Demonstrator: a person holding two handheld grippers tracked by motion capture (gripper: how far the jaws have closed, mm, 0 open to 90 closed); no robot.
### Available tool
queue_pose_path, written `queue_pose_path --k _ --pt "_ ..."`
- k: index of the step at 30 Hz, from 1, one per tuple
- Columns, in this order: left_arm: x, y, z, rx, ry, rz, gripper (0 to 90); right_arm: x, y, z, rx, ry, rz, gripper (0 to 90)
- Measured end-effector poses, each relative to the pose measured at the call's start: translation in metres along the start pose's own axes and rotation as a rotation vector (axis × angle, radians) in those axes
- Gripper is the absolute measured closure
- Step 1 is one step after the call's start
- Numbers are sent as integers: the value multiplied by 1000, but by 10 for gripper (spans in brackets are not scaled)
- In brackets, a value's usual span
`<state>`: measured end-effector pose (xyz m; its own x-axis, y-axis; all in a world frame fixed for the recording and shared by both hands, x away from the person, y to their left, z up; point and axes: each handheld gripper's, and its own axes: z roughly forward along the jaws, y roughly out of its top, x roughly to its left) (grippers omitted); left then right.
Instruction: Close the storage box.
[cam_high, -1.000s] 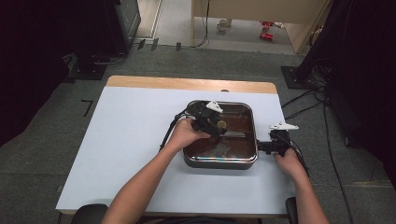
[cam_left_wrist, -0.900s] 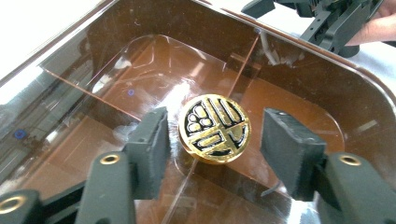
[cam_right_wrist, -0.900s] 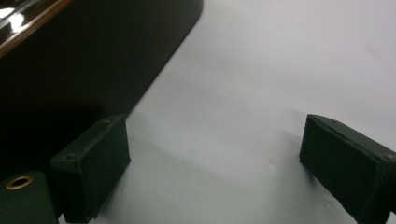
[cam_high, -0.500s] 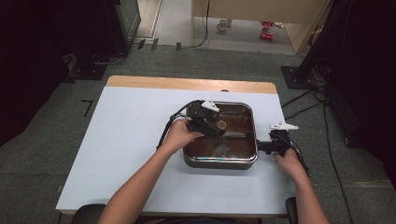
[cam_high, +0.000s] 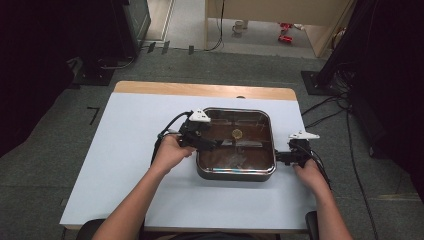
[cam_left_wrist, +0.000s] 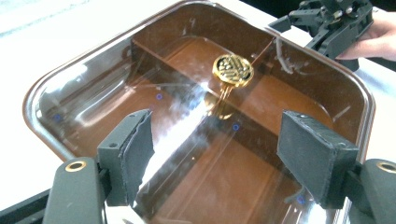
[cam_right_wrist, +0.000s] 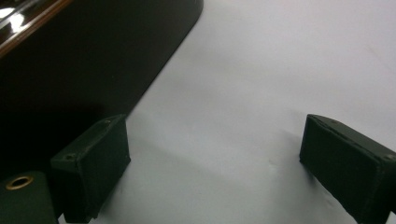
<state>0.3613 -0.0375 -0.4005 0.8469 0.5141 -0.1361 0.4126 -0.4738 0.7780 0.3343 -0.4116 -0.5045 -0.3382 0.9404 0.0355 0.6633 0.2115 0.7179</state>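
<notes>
A shiny square metal pan (cam_high: 235, 174) stands on the white table. A round gold ornament (cam_high: 237, 133) with a cut-out pattern lies on the pan's floor toward the back, and the left gripper view shows the ornament (cam_left_wrist: 232, 70) lying free. My left gripper (cam_high: 216, 144) hovers at the pan's left rim. Its jaws have just been opening and stand wide apart in the left gripper view (cam_left_wrist: 215, 135), with nothing between them. My right gripper (cam_high: 277, 157) rests at the pan's right side, open over bare table (cam_right_wrist: 215, 140), beside the pan's dark outer wall (cam_right_wrist: 70, 60).
The white table top (cam_high: 125, 150) has free room to the left of the pan and in front of it. A wooden strip (cam_high: 200, 90) runs along its far edge. Cables and dark equipment lie on the carpet around the table.
My left gripper has drawn back leftward from above the pan's middle to its left rim and has opened. The gold ornament now lies uncovered in the pan. The right hand has kept still.
</notes>
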Motion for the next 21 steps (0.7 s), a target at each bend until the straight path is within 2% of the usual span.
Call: queue_pose_path --k 4,11,14,21 --pt "1 -11 -10 0 15 -23 263 0 0 0 0 0 -1 79" --pt "2 -33 -25 -19 53 -35 244 0 0 0 0 1 0 79" --pt "3 -39 -31 -14 62 -42 245 0 0 0 0 2 0 78" --pt "3 -53 -49 -44 98 -61 244 0 0 0 -1 1 -1 79"
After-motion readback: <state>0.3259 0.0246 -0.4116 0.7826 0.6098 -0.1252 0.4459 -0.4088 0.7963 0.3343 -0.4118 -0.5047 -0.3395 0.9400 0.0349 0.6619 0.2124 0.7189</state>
